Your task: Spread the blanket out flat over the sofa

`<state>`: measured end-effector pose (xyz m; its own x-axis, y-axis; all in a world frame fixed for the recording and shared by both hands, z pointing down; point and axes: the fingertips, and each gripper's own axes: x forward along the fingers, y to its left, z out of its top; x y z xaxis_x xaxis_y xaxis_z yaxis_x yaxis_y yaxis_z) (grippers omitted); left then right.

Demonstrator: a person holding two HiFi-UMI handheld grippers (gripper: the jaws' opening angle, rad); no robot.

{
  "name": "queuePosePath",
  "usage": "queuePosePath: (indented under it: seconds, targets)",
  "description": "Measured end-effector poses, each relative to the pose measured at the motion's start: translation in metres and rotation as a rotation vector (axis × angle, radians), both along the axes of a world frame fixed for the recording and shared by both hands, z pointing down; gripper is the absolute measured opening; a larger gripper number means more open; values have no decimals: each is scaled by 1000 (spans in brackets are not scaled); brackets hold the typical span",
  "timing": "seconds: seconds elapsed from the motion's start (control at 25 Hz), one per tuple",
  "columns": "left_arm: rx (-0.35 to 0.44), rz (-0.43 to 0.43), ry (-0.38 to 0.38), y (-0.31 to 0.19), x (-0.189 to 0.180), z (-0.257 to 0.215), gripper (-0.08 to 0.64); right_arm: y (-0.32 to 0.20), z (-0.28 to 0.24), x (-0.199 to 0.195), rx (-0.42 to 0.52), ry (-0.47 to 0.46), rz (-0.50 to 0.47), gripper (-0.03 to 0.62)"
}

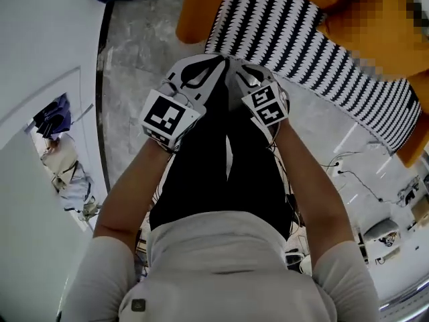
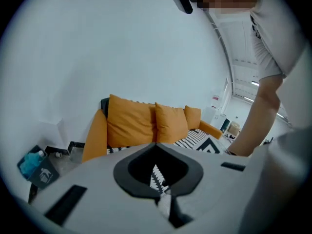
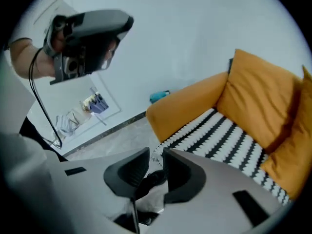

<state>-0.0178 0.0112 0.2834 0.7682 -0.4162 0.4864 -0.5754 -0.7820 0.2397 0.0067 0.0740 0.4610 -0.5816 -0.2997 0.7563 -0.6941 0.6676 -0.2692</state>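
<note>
Forearms stretched fwd, side by side. L gripper [image 2: 156, 147] clamped on blanket [image 1: 301, 39]; R gripper [image 3: 156, 156] slack, cloth loose betw. jaws. Blanket partly over sofa [image 1: 201, 12], rest hanging.

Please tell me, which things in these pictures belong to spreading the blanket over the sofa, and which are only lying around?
Belong to the job:
- striped blanket
- orange sofa
- left claw, shut on the blanket
- right claw, open with cloth between

Only lying around:
- teal item on the floor
- pile of clothes by the wall
- cables on the floor
</note>
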Motion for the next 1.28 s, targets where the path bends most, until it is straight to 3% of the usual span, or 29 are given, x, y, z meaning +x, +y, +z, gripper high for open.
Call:
queuePosePath:
  seconds: [0.2, 0.4, 0.64, 0.8, 1.0, 1.12, 1.28]
  targets:
    - [109, 85, 43, 26, 4, -98, 9, -7, -148, 53, 187, -28, 199, 91]
    - [169, 109, 67, 82, 32, -189, 9, 46, -283, 104, 315, -43, 275, 91]
    - [281, 177, 158, 128, 73, -291, 9, 99, -416, 155, 515, -59, 385, 74]
    - [358, 206, 174, 156, 78, -343, 9, 141, -479, 169, 634, -67, 413, 57]
    - [389, 199, 148, 185, 75, -380, 9, 180, -531, 183, 715, -110, 449, 34]
    - [379, 177, 158, 199, 70, -394, 9, 194, -553, 187, 735, -118, 451, 29]
    - [383, 200, 173, 216, 62, -414, 9, 216, -568, 181, 695, -105, 455, 28]
